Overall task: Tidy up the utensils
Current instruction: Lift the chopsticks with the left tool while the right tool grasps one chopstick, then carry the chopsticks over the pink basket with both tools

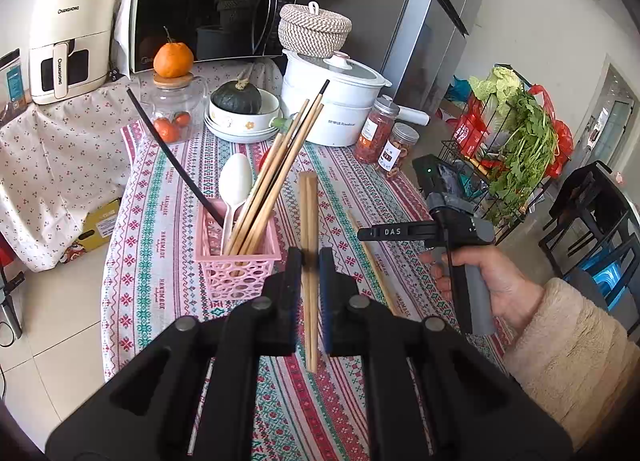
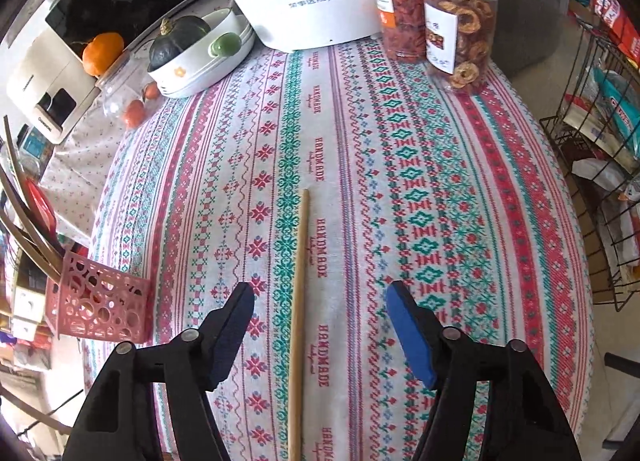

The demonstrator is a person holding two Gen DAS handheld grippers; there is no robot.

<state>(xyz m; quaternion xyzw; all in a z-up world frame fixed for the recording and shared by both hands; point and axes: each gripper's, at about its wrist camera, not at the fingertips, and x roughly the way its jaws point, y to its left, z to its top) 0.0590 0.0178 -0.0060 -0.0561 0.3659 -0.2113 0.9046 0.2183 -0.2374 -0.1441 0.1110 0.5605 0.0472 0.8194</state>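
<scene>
Left claw grips a chopstick pair beside the pink basket, ready to drop in. Right claw, wide, straddles the lone chopstick mid-worktop; next, close.

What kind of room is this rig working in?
Most likely a home kitchen or dining corner. A microwave and air fryer stand behind a cloth-covered table, a fridge is to the right, and a wire rack of vegetables stands beside it.
</scene>
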